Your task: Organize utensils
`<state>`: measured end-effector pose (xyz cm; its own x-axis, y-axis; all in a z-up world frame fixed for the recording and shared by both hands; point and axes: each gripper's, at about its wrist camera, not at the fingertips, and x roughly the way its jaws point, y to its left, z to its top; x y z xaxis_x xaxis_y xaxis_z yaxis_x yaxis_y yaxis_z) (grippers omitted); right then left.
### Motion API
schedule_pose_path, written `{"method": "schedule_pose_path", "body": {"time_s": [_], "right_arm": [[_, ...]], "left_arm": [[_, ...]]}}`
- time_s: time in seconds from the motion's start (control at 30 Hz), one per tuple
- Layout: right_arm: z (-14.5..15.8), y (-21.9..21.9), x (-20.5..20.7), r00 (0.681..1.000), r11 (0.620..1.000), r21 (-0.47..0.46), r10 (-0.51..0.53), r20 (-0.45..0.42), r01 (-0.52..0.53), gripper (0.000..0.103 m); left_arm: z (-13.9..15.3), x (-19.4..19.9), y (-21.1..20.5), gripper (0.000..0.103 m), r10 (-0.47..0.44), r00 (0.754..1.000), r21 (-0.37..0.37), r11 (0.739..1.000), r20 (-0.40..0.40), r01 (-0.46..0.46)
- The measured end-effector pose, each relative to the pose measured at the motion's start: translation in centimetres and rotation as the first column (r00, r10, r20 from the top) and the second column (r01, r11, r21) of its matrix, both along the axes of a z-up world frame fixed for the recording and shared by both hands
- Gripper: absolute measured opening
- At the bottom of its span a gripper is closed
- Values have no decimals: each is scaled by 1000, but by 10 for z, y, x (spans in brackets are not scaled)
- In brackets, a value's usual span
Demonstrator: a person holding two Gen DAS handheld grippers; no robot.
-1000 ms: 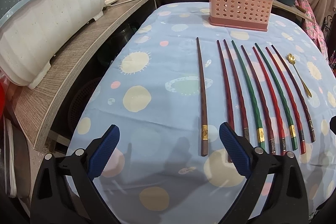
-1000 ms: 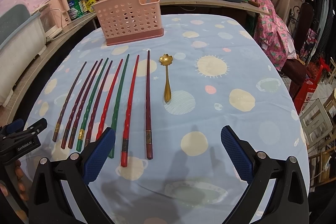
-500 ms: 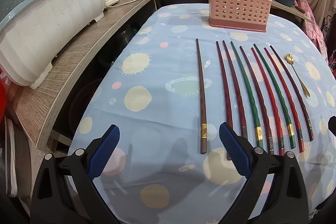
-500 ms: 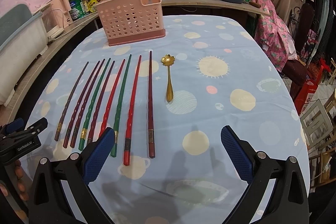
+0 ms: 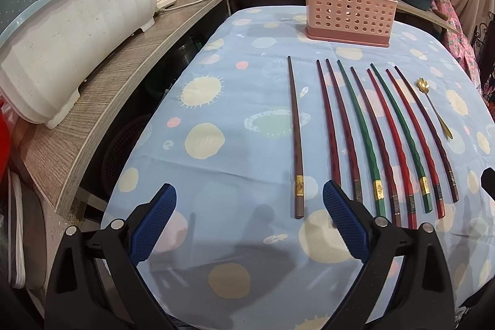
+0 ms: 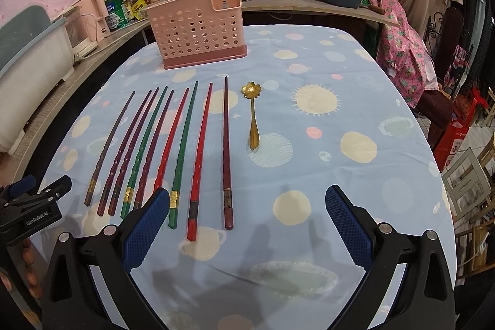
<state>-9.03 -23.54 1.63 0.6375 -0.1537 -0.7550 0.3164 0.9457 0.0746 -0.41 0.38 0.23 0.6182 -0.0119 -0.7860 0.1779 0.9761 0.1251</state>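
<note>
left wrist view: my left gripper (image 5: 249, 215) is wide open and empty, hovering low over the near end of the table (image 5: 222, 163). using the pink basket (image 5: 348, 11) as the landmark, it stands at the far end and nothing is in it that i can see. nine chopsticks (image 5: 365, 138) lie in a fan in front of it, tips toward the basket, thick banded ends toward me. the brown one (image 5: 294, 138) sits a bit apart, on the basket's left side, and its butt lies just inside my right finger (image 5: 343, 217). so the long axis runs pretty much straight away from the claw, same line as the fingers.

right wrist view says the same for the right gripper (image 6: 247, 218): spread wide, holding nothing. the dark red stick (image 6: 226, 150) ends between its fingers, nearer the left one, and the gold spoon (image 6: 253, 119) lies just right of that, bowl toward the basket.

my guess: the left is nearer the brown one, the right nearer the spoon, and either way i'd pinch across the shaft.
</note>
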Motion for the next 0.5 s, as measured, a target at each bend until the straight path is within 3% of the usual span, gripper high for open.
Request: {"method": "schedule_pose_path", "body": {"time_s": [0.5], "right_arm": [[-6,-8,7,1000,1000,11,-7,-12,7,96]], "left_arm": [[-11,3,4,91,11,999,-13,1000,-41,-11]]}}
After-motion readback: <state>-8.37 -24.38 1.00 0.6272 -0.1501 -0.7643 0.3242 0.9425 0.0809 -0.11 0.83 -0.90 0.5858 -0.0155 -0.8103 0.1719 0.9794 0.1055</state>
